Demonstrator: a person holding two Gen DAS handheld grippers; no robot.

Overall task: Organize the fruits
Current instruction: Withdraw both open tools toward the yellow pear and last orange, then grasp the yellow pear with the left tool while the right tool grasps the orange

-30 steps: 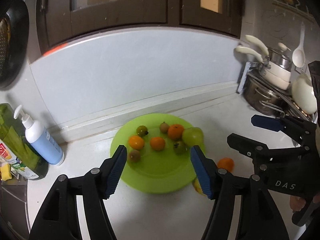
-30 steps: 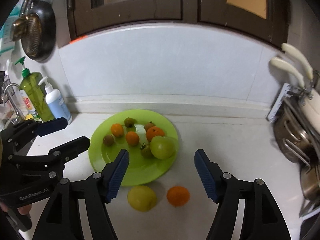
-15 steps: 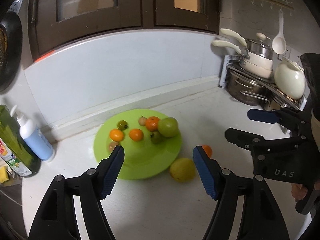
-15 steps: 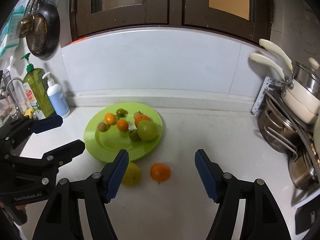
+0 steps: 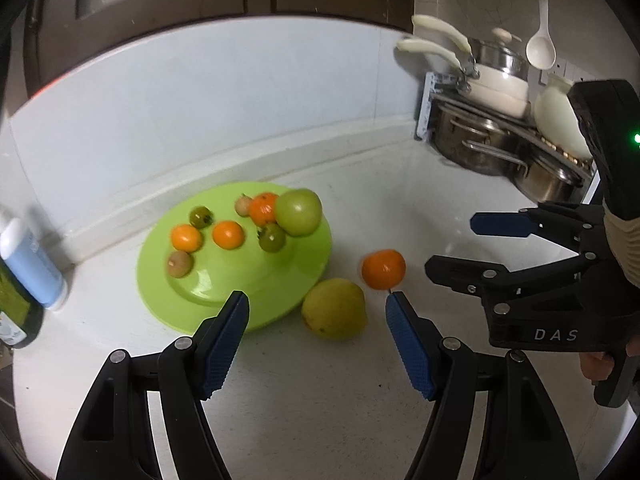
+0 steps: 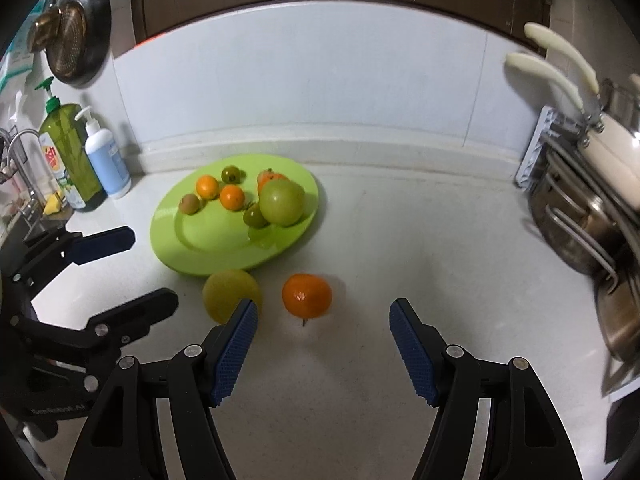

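Beside green plate (image 5: 256,300): yellow fruit (image 5: 334,309), orange (image 5: 383,269), ungripped.

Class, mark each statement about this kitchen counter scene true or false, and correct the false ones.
1. Two fruits lie on the counter off the plate. True: a yellow fruit and an orange.
2. The left tongs grip the yellow fruit. False: they are open and empty, with the fruit just ahead of them.
3. The big green fruit sits on the plate. True.
4. The right tongs hold the orange. False: they are open, and the orange lies on the counter in front of them.
5. The pump bottles stand right of the plate. False: they stand to its left, by the wall.
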